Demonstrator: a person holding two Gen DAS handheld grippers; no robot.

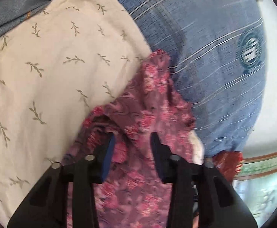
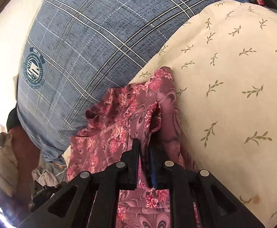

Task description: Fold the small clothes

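Here a small pink garment of thin floral-printed fabric lies crumpled where two big cushions meet: a cream pillow printed with olive leaf sprigs and a blue plaid pillow bearing a round dark emblem. In the left wrist view the cream pillow is to the left and the blue one to the right; in the right wrist view they are swapped, with the garment again spread across the seam between the cream pillow and the blue plaid pillow.

The left hand-held gripper has its two black fingers well apart, blue pads facing inward, and the pink fabric bunches up between them without either pad visibly pressing on it. The view is blurred, so fine contact is hard to judge.

The right hand-held gripper has its fingers close together with only a narrow dark slot between them. Its tips sit low over a raised fold of the garment, and whether any cloth is caught in that slot cannot be told.

At the lower left of the right wrist view, beyond the blue pillow's edge, lies a heap of pale crumpled cloth.
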